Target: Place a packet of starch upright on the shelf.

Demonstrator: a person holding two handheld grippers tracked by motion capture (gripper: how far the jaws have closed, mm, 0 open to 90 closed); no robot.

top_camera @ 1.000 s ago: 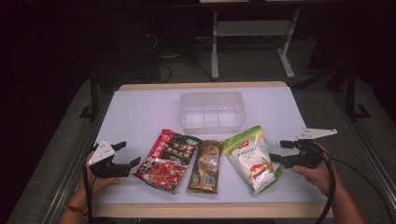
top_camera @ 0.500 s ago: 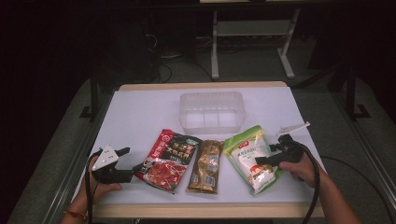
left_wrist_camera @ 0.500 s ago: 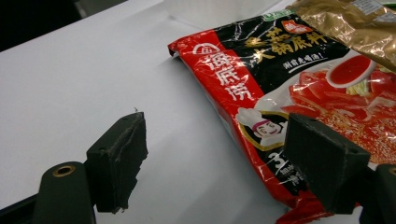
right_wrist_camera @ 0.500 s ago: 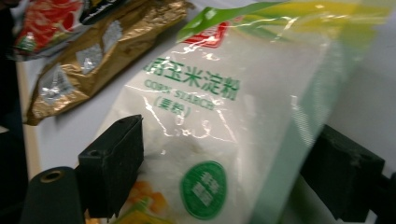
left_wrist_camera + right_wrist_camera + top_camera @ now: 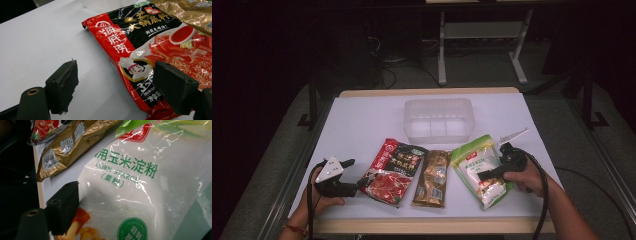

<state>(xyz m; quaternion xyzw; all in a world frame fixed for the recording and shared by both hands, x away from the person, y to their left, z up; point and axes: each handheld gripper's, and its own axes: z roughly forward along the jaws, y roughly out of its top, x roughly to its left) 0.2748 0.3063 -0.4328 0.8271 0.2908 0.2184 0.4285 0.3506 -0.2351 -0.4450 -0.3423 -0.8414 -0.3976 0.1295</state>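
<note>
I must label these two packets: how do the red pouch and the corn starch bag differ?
The red pouch is red and black with a soup picture; the corn starch bag is white and green. The pouch lies at the left, the bag at the right. The left gripper is at the pouch's edge; the right gripper lies over the bag. Both lie flat and sealed.

The high view looks forward and down from above the near edge of the table (image 5: 362, 125), taking in the whole top, with the floor and a metal stand at the upper frame. The left gripper view sits low and very close, looking across the red packet (image 5: 155, 50), which also lies at lower centre-left of the high view. The right gripper view is closer still, pressed against the corn starch bag (image 5: 140, 185), at lower right of the high view.
</note>
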